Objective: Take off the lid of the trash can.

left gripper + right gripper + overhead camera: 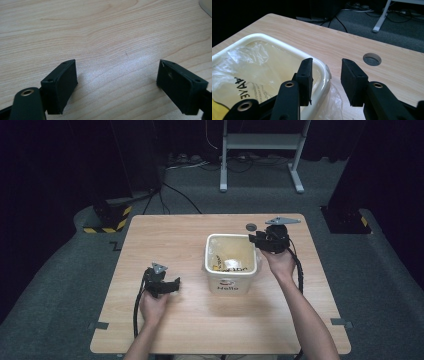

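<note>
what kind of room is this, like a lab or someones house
Most likely a lab or recording studio, not a home. A lone wooden table stands on grey carpet, ringed by dark curtains, with hazard-striped stand bases and loose cables on the floor. A person works there at a white bin with handheld grippers.

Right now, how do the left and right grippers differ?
The left gripper has its jaws wide apart over bare wooden table, nothing between them. The right gripper has narrower jaws straddling the rim of the white plastic bin and its clear plastic liner, not yet pressing. Both have black jaws.
</note>
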